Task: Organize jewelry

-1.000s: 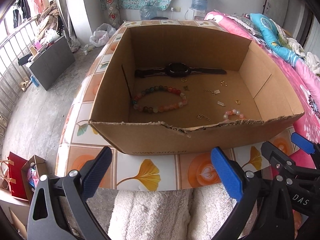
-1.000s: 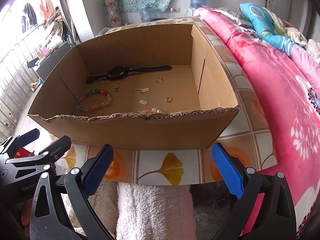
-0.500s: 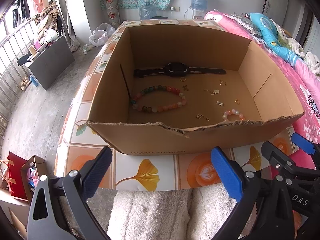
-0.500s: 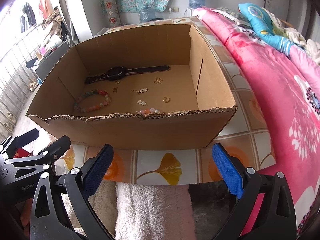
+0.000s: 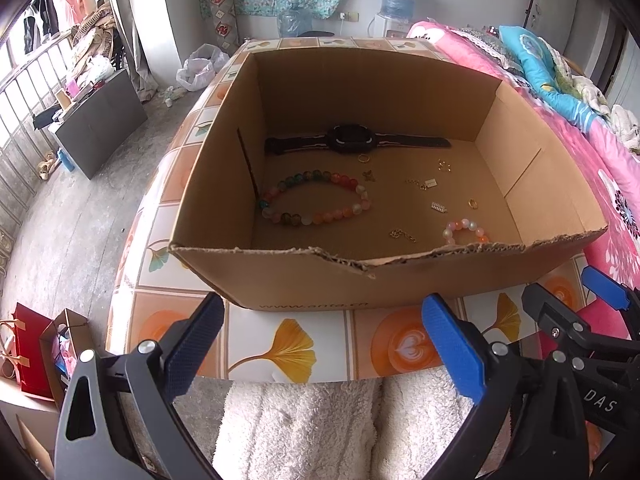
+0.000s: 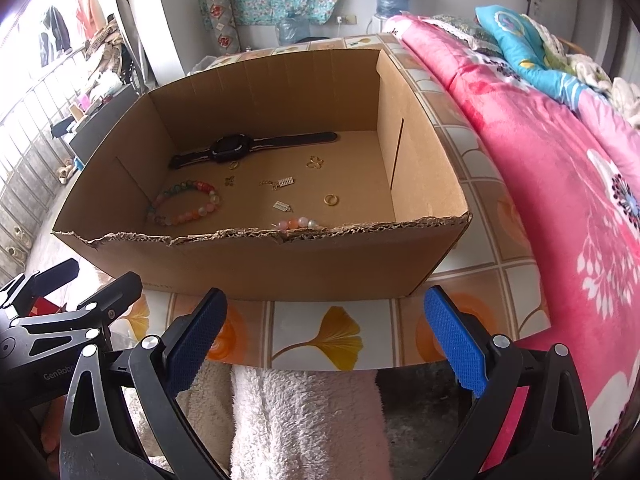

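Observation:
An open cardboard box (image 5: pixel 304 276) (image 6: pixel 248 264) sits on the tiled table. Inside lie a black watch (image 5: pixel 352 142) (image 6: pixel 236 147), a large multicolour bead bracelet (image 5: pixel 316 202) (image 6: pixel 184 204), a small pink bead bracelet (image 5: pixel 464 230) (image 6: pixel 298 223), a gold ring (image 5: pixel 473 203) (image 6: pixel 331 199) and several small gold charms and chains (image 5: pixel 428 183) (image 6: pixel 282 182). My left gripper (image 5: pixel 324 344) is open and empty, in front of the box. My right gripper (image 6: pixel 324 344) is open and empty, also in front of the box, to the right of the left one.
The table has a leaf-pattern tiled top (image 5: pixel 292 348) (image 6: pixel 340 340). A pink bed cover (image 6: pixel 560 184) lies along the right. White fluffy fabric (image 5: pixel 304 428) is below the grippers. Bags (image 5: pixel 28 344) and a dark cabinet (image 5: pixel 100 120) stand on the floor at left.
Both views have shifted slightly nearer and higher over the box. Nothing in the box has moved. Both grippers stay open.

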The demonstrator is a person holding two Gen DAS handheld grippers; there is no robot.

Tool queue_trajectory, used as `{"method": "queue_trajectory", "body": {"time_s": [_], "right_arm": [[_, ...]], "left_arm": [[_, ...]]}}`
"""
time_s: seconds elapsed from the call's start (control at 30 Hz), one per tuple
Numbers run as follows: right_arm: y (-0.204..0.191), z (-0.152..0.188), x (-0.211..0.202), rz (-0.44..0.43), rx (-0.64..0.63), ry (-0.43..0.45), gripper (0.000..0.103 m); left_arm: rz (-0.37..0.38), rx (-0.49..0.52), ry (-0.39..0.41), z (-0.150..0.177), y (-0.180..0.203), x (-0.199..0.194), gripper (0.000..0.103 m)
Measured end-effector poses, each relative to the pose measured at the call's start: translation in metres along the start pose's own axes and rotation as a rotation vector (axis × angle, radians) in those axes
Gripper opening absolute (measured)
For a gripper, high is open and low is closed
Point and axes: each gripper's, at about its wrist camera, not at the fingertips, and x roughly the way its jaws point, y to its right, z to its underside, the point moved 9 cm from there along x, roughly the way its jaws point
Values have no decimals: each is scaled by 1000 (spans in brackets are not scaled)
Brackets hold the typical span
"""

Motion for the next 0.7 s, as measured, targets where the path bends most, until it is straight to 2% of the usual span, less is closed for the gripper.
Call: {"method": "queue_trajectory", "body": {"time_s": [0.7], "right_arm": [[2, -1, 0, 3, -1, -2, 95]], "left_arm": [[4, 2, -8, 0, 3, 2, 97]]}}
